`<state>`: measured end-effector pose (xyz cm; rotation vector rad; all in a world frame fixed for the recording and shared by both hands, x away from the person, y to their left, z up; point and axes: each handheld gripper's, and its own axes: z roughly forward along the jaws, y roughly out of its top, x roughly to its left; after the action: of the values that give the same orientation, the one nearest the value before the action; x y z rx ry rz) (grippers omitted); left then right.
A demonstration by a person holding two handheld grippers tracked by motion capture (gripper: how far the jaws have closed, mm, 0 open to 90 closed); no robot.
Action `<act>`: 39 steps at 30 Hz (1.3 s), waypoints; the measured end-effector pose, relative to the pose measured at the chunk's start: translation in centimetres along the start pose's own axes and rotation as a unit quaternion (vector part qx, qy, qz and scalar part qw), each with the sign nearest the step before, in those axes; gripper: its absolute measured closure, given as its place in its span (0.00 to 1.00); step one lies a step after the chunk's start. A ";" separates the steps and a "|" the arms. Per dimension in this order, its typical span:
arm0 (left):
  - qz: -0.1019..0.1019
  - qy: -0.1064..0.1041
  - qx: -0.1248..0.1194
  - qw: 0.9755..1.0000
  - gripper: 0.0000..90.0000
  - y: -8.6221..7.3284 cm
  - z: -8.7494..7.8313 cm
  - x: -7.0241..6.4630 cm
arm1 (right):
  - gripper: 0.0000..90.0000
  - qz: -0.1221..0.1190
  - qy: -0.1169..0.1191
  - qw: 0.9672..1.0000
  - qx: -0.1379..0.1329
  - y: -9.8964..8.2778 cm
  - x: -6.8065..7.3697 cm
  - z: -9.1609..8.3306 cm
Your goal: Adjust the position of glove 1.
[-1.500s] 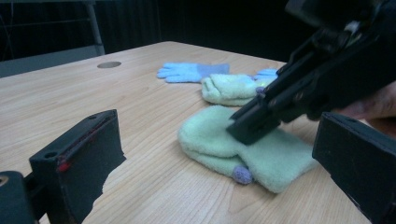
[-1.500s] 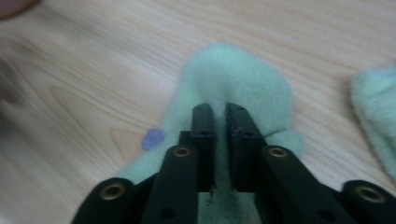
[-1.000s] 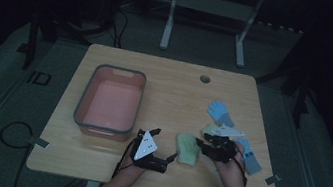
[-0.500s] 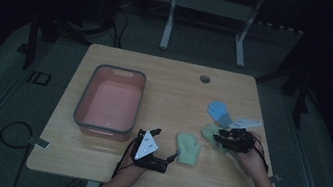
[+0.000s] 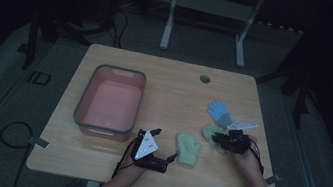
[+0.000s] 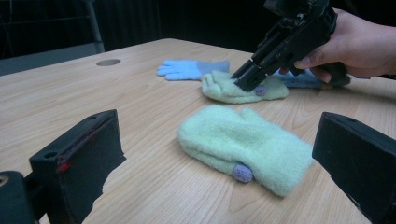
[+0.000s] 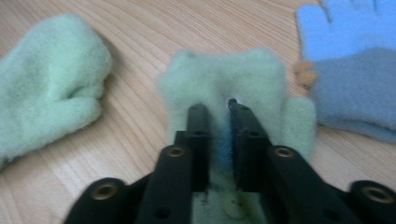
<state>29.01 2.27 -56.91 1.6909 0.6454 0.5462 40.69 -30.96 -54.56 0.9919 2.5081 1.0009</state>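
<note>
We can read one marking: the letters "ID" on the floor (image 5: 35, 77), just left of the table (image 5: 172, 79). Nothing else bears legible text.

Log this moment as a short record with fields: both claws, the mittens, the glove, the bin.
right claw: jaws just been closing, pinched on the far green mitten
left claw: open, resting on the table, facing the near green mitten, not touching it
blue glove: flat, just beyond the far green mitten
pink bin: left part of table, nothing visible inside
</note>
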 end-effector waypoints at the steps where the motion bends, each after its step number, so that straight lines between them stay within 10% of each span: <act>1: 0.000 0.000 0.000 1.000 0.02 0.0 0.0 0.0 | 0.91 0.006 0.002 1.000 -0.002 0.0 0.0 0.0; 11: 0.005 0.003 0.001 1.000 0.02 0.0 0.0 -0.1 | 0.96 0.042 -0.032 0.997 -0.055 2.0 2.4 -4.5; 21: 0.004 0.006 -0.001 1.000 0.02 0.0 0.0 -0.2 | 0.96 0.099 -0.112 0.984 -0.100 3.6 7.2 -10.2; 31: 0.004 0.004 0.001 1.000 0.02 0.0 0.0 -0.1 | 0.96 0.156 -0.225 0.958 -0.079 2.0 9.8 -8.5; 39: 0.002 0.003 -0.001 1.000 0.02 0.0 0.0 -0.1 | 0.96 0.200 -0.251 0.945 -0.057 -0.2 9.4 -5.9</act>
<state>28.94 2.25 -56.91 1.6905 0.6464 0.5550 30.93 -27.64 -50.32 1.5317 1.8543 0.8417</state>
